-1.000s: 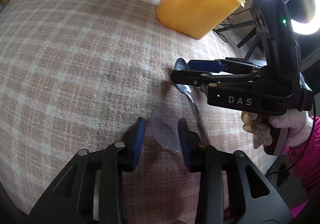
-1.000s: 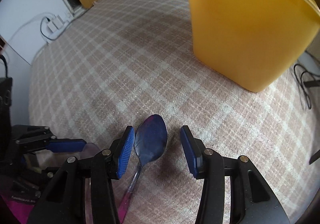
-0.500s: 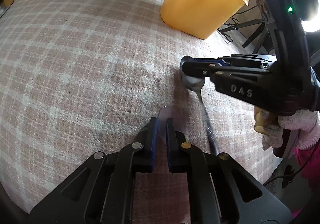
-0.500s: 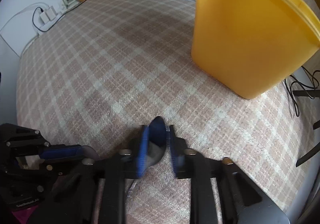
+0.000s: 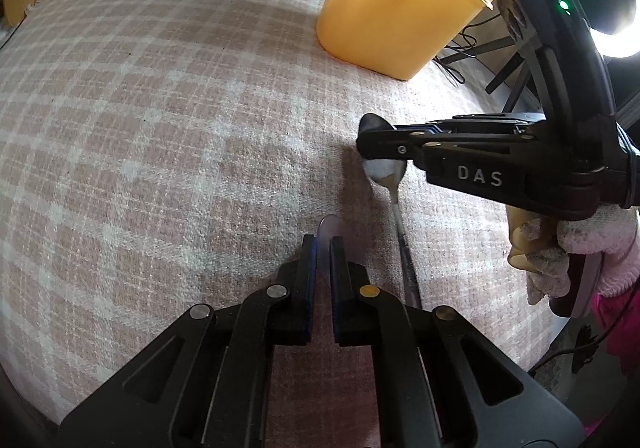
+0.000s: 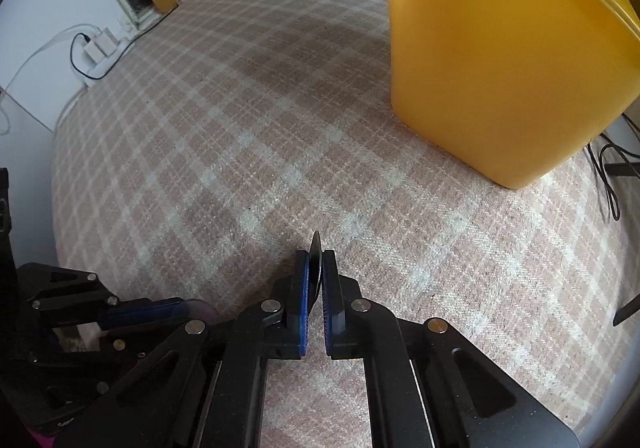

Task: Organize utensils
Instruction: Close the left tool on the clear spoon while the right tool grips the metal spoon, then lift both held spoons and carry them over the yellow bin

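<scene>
White "DAS" on right gripper (image 5: 370,136), clamping metal spoon (image 5: 384,170).

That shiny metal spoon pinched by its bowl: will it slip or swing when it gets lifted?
Probably a bit. The right gripper clamps only the metal spoon bowl, so its long handle may droop. Polished metal looks slippery, though it should stay stiff.

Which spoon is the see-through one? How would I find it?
Start at the big yellow tub on the checked pink cloth, then come down toward the two black tongs. The see-through spoon is pinched in the left tongs. Its neighbour, the metal spoon in the right tongs, is shiny silver; this one is pale, purplish plastic.
</scene>
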Available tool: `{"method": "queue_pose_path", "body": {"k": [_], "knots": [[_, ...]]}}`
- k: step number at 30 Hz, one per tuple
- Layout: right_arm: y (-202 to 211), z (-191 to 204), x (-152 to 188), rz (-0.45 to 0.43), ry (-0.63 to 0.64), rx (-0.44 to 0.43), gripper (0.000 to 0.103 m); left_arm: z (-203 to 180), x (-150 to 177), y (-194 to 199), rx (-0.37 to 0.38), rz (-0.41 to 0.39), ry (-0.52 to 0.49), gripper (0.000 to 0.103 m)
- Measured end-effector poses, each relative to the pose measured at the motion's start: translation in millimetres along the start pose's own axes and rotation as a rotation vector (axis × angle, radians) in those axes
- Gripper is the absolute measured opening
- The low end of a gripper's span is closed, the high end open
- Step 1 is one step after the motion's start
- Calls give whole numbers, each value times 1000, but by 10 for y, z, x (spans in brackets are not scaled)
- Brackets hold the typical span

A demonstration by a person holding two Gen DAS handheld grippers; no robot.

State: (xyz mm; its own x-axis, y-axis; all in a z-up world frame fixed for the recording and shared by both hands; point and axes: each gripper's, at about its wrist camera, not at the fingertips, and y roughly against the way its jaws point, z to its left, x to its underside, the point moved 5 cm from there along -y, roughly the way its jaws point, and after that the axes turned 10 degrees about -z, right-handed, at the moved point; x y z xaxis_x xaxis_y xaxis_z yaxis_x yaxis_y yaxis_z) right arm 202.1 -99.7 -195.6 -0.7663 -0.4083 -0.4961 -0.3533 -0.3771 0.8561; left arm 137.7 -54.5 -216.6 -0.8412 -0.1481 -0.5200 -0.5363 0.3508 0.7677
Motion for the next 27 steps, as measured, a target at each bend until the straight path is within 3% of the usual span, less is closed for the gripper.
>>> {"method": "queue_pose_path", "body": {"k": [6, 10, 27], "knots": [[40, -49, 21, -7, -19, 4, 3, 56, 15, -16, 8, 29, 35, 4], [77, -81, 36, -19, -35, 7, 3, -5, 7, 18, 6, 11, -7, 3], [753, -202, -13, -210, -127, 12, 2, -16, -387, 690, -55, -194, -99, 0]]}}
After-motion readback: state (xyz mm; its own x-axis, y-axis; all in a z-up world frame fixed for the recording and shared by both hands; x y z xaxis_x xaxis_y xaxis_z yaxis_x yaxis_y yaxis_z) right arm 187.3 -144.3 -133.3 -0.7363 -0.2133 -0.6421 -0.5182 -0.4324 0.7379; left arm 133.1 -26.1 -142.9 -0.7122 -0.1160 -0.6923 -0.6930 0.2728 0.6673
